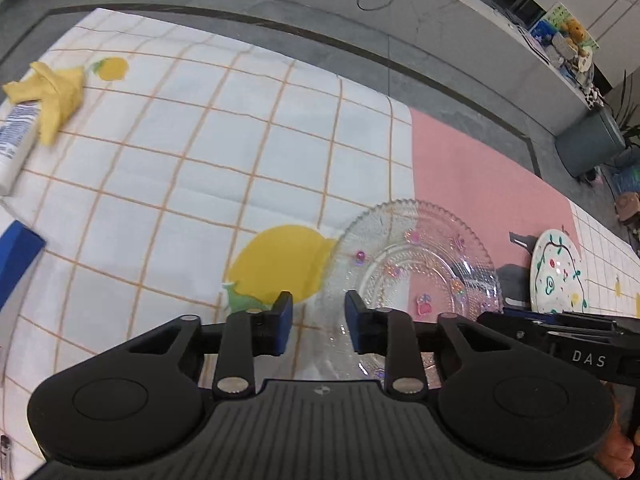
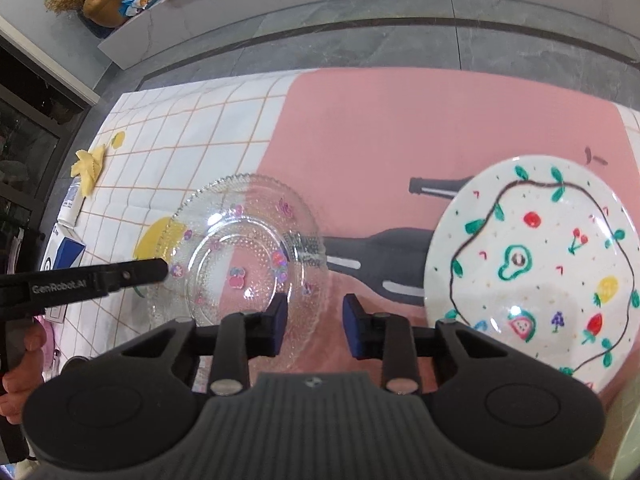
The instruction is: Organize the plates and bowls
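A clear glass plate point(image 1: 416, 264) point(image 2: 240, 248) with small coloured fruit stickers lies flat on the tablecloth, half on the white grid, half on the pink part. My left gripper point(image 1: 319, 320) points down at the plate's left rim, and the rim edge lies in the gap between its blue pads, which do not press on it. From the right wrist view its tip point(image 2: 164, 270) reaches the plate's left edge. My right gripper point(image 2: 314, 324) stands open over the plate's right rim. A white plate point(image 2: 532, 260) point(image 1: 556, 276) painted with fruits and a vine lies to the right.
A yellow cloth point(image 1: 52, 92), a white tube point(image 1: 16, 148) and a blue box point(image 1: 16, 256) lie at the table's left end. The tablecloth point(image 2: 400, 128) ends at the far edge, with grey floor beyond. A hand point(image 2: 16, 380) holds the left gripper's handle.
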Motion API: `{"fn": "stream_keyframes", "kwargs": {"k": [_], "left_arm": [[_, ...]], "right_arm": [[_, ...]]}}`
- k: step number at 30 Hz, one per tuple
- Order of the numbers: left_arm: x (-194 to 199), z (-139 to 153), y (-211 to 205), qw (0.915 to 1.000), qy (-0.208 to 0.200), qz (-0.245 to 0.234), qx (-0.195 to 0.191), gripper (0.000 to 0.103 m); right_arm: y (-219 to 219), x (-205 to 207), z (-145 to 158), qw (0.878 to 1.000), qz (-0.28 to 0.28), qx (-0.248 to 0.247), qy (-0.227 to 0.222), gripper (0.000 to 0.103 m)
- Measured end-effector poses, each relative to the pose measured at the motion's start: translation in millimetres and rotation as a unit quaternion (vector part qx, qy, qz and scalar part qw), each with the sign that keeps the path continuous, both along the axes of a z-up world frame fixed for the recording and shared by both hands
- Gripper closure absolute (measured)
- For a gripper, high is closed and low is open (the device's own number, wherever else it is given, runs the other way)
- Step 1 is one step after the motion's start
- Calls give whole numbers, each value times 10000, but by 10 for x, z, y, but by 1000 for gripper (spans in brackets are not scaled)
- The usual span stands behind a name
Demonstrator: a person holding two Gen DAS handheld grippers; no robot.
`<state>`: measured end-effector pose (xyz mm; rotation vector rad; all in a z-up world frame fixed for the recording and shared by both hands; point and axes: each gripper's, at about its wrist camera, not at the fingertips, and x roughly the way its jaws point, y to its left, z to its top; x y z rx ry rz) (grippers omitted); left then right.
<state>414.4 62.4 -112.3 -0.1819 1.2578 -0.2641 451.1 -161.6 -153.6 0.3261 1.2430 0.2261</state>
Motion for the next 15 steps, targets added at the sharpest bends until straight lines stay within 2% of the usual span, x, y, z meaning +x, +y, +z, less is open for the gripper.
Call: {"fn": "stream_keyframes", "kwargs": {"k": [2,4,10,15], "left_arm": [[7,-14,-4,10000,-14,7,-9,76],[25,-21,-13,9999,15,72,-99,83],[4,-3,-26,9994,-17,326,-65,85],[-60,67,-34,9995,-168,264,-61,86]], "right_arm": [[25,5,-9,10000,46,34,26,82],[66,12,-14,10000,32,15,18,84],[30,-28,-18,9998,-172,65,-39,91],[8,-84,52,9995,-286,30,-128,92]]}}
